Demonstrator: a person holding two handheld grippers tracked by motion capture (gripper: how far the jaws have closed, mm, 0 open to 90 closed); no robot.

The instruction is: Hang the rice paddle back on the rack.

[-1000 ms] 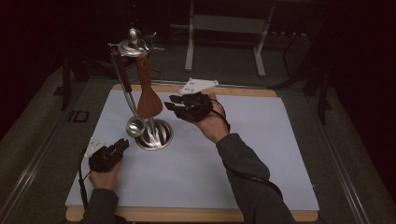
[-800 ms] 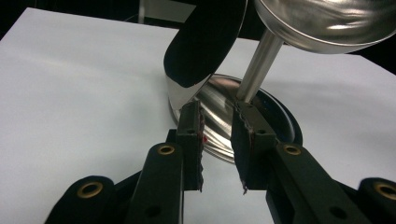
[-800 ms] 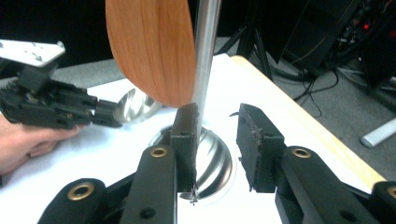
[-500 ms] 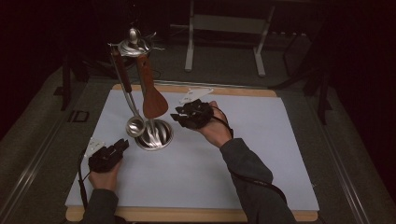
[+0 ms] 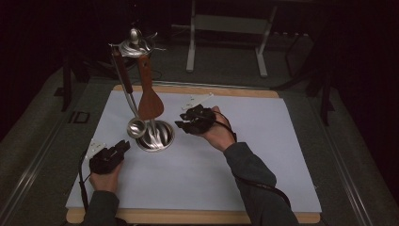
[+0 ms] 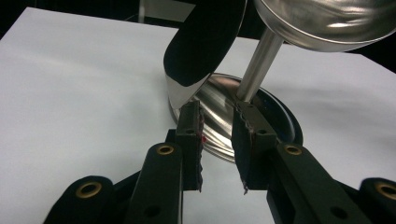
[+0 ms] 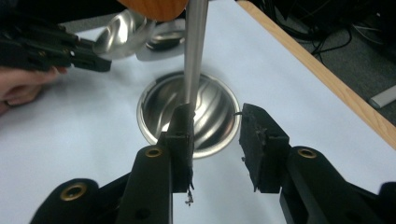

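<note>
Probably the wooden spatula (image 5: 149, 96) hanging just left of the right gripper (image 5: 192, 123), whose empty jaws have just been opening, is light and stiff, best pinched at its blade.

white mat (image 5: 263, 141), wooden table edge (image 5: 197, 89)

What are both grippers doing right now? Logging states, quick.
Left gripper: open, holding nothing, near the stand base.
Right gripper: open, empty, jaws have just been opening.
</note>
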